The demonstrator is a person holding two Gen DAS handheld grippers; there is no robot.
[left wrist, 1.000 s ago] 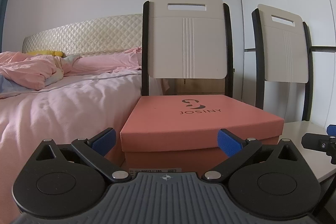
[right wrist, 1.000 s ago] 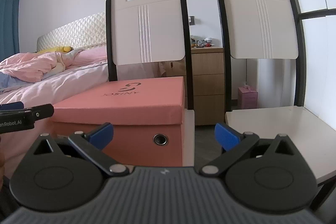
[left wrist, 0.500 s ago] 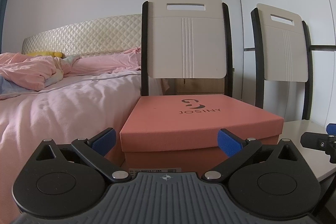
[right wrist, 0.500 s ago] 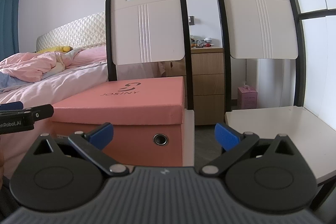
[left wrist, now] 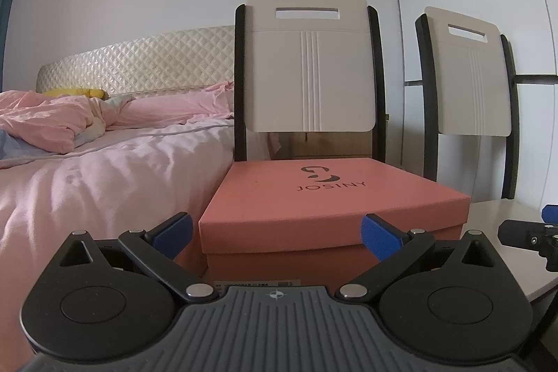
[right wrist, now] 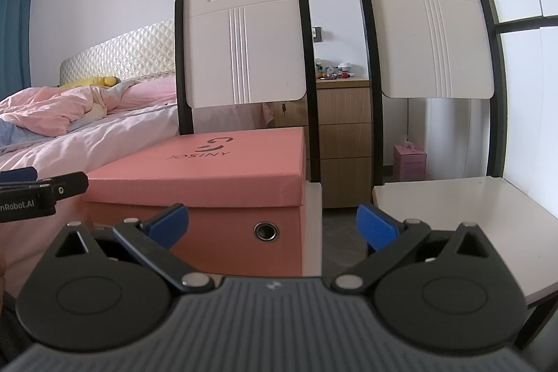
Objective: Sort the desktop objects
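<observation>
Facing a salmon-pink box marked JOSINY, the left gripper hung just in front of its near end with jaws spread wide and nothing between them. The box, lid on, sat on the seat of a white chair with black posts, its far end close to the chair's backrest. Left of the box lay a bed with pink covers, and beyond that a quilted headboard. Right of the box stood a second chair, its seat bare. The right gripper hung near the box's right front corner, over the gap between the two seats, jaws likewise released and gripping nothing. A round metal eyelet showed on the box's side wall. Behind the box, past the backrests, stood a wooden dresser with small items on top, and right of it a small pink carton on the floor.
</observation>
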